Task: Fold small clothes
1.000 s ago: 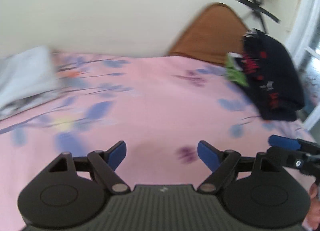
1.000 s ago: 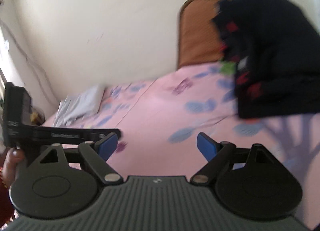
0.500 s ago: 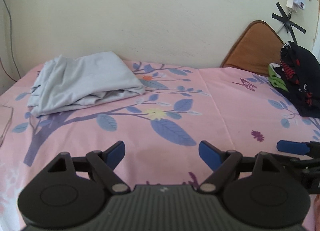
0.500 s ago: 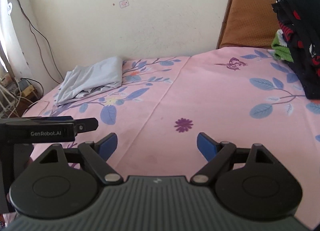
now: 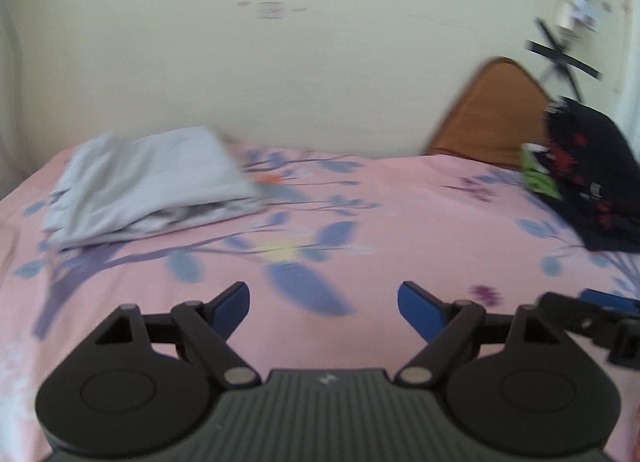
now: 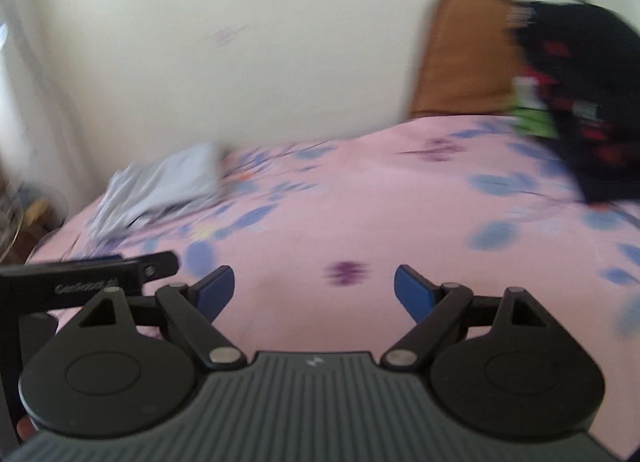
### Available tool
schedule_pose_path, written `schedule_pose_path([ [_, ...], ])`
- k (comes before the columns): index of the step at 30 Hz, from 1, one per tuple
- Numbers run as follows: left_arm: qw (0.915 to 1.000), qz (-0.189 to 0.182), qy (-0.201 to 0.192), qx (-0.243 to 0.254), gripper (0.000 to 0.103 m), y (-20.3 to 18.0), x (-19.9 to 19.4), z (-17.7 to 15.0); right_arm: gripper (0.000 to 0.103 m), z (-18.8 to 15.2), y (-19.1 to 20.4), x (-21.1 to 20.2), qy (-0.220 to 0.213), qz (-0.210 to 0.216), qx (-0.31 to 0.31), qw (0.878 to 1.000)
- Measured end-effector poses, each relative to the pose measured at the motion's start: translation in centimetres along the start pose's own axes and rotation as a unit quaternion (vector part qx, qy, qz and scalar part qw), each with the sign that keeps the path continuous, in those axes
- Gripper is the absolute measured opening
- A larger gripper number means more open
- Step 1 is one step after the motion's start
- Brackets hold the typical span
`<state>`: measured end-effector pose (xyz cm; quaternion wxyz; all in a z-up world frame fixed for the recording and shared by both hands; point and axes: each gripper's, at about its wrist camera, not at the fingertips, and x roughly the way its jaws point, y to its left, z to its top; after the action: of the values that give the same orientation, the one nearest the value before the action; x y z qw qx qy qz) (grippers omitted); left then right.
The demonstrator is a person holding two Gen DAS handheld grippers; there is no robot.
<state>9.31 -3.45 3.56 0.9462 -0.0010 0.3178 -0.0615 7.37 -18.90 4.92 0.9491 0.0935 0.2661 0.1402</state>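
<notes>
Both grippers, the left gripper (image 5: 323, 304) and right gripper (image 6: 314, 289), hovered spread and empty above the pink bed (image 5: 400, 230). The folded grey garment (image 5: 148, 178) lay at the bed's far-left corner; the dark pile of clothes (image 5: 592, 174) sat at its far-right. Judged between items: the next move called for reaching to the pile.

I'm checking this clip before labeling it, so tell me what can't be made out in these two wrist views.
- Grey garment: motion blur in both views hides its folds and what kind of garment it is.
- Dark clothes pile: cut off by the right edge in the right wrist view; prints smeared.
- Green item: mostly hidden under the dark pile.
- Right gripper and left gripper: open and empty.
</notes>
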Motion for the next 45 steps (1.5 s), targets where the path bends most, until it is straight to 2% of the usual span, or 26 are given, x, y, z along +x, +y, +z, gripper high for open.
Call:
schedule_pose_path([
  [3,0.999,-0.036,-0.001,0.027,0.085,-3.5,0.1,-0.3,0.089,-1.0,-3.8,-4.0,-0.039,-0.059,0.049,0.996],
  [7,0.9949,-0.078,0.003,0.065,0.087,-7.6,-0.1,-0.9,0.09,-2.7,-8.0,-9.1,-0.077,-0.132,0.096,0.984],
  [9,0.9935,-0.083,0.005,0.077,0.088,-8.8,-0.2,-1.3,0.09,-3.3,-9.5,-10.9,-0.085,-0.163,0.105,0.977],
  [12,0.9939,-0.077,0.016,0.077,0.091,-9.7,-0.4,-1.8,0.091,-4.2,-11.2,-12.6,-0.085,-0.184,0.127,0.971],
  [16,0.9956,-0.055,0.014,0.074,0.103,-9.9,-1.6,-2.2,0.092,-4.7,-12.0,-13.5,-0.075,-0.178,0.153,0.969],
  [22,0.9957,-0.033,-0.003,0.087,0.103,-9.8,-3.7,-1.6,0.103,-4.5,-10.4,-13.6,-0.067,-0.15,0.133,0.977],
  [27,0.9934,-0.008,-0.007,0.114,0.103,-10.7,-4.5,-1.5,0.103,-4.3,-8.8,-13.9,-0.066,-0.126,0.124,0.982],
  [30,0.9924,-0.007,-0.01,0.123,0.103,-11.0,-4.8,-1.7,0.103,-4.3,-8.2,-14.1,-0.068,-0.121,0.12,0.983],
  [36,0.9911,-0.003,-0.023,0.131,0.103,-11.2,-5.5,-1.8,0.103,-4.3,-7.8,-14.2,-0.07,-0.125,0.118,0.983],
  [41,0.9898,0.015,-0.028,0.139,0.103,-11.3,-5.7,-2.0,0.103,-4.4,-7.8,-14.1,-0.067,-0.124,0.12,0.983],
  [45,0.9893,0.018,-0.017,0.144,0.103,-11.3,-5.4,-2.4,0.103,-4.4,-7.8,-14.0,-0.066,-0.125,0.12,0.983],
])
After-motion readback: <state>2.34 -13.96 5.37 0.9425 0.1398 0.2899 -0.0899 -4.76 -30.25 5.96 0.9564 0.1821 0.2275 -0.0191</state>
